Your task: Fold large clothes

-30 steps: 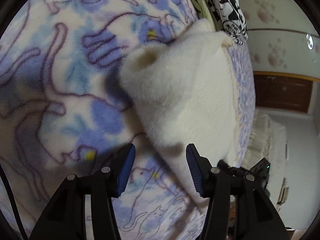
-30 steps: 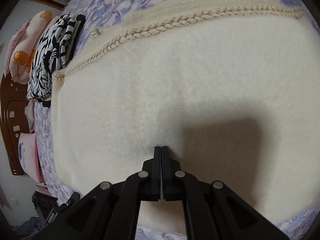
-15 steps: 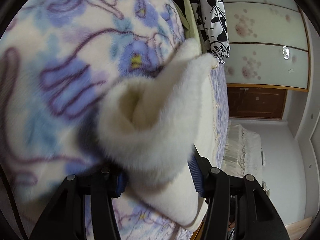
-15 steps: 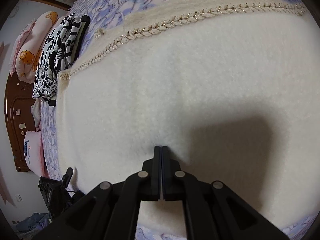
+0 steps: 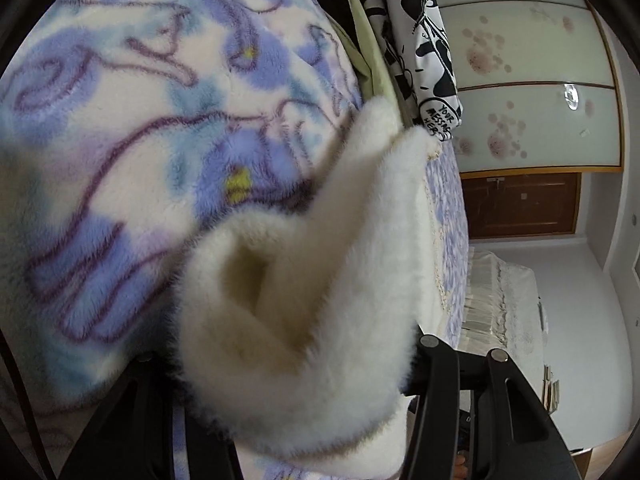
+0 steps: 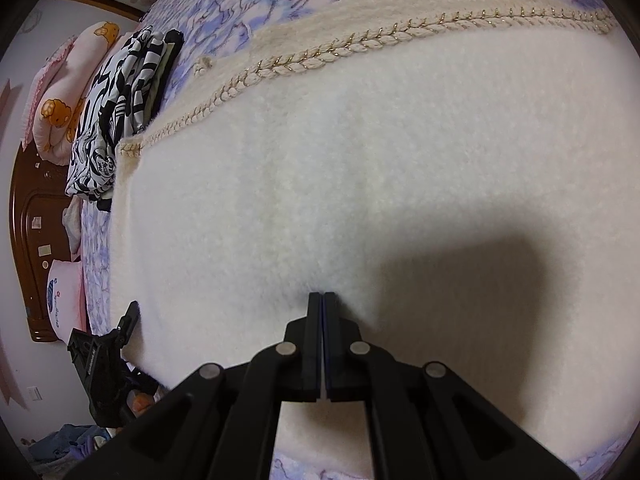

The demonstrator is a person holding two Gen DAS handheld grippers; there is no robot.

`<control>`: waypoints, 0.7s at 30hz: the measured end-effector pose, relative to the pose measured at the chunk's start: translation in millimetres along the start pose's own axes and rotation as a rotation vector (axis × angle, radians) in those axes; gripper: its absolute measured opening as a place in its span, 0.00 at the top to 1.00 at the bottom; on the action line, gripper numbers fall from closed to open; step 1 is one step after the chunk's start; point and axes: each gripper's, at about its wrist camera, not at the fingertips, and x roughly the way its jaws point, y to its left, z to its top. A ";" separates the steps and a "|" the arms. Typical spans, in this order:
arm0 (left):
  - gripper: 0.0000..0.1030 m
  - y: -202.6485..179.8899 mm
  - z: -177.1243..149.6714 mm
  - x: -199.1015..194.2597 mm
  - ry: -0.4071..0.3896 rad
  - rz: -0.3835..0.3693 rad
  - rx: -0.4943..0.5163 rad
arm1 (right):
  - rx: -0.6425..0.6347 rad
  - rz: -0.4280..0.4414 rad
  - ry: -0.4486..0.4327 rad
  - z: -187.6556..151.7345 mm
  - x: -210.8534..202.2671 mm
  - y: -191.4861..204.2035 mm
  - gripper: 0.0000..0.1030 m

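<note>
Jaws first: the left gripper (image 5: 292, 364) has its jaws part-way apart with the thick cream cuff (image 5: 288, 320) of the garment bunched between them; the pads are hidden under the pile, so whether they press on it I cannot tell. The right gripper (image 6: 322, 300) has its jaws fully together, tips pushed down onto the flat body of the cream fleece garment (image 6: 360, 168), pinning it and holding nothing.

Taking the braided trim (image 6: 320, 56) as the landmark: the garment's broad panel spreads from just below that trim down to the right gripper, lying on the blue-and-purple patterned blanket (image 5: 140, 140), which shows again above the trim. The left gripper (seen small in the right wrist view) sits at the garment's lower-left edge, well away from the trim.

The fleece looks soft, deep-piled and limp, probably light for its bulk. It should drape and crease easily, but a thick roll can slip out of a loose pinch. Best holds, I judge, are the cuff or the corded edge, where the fabric is doubled.

Writing: the black-and-white printed cloth (image 5: 420, 40) left of the trim's end carries "YOUR MESSAGE HERE". The pink pillow's print is too small to read.
</note>
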 end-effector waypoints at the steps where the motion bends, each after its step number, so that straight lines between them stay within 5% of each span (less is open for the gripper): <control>1: 0.54 -4.3 -0.4 -0.5 -0.003 0.024 0.019 | -0.001 -0.001 -0.002 -0.2 0.0 0.1 1.00; 8: 0.67 -17.8 -7.8 -13.9 -0.060 0.082 0.026 | 0.016 0.009 -0.026 -2.9 -0.8 -2.1 1.00; 13: 0.73 -15.8 -9.9 -20.3 -0.078 0.072 -0.066 | 0.009 0.013 -0.029 -3.2 -0.8 -2.5 1.00; 21: 0.80 -48.0 -18.9 -31.3 -0.110 0.113 0.060 | -0.014 -0.017 -0.022 -1.4 3.5 1.0 1.00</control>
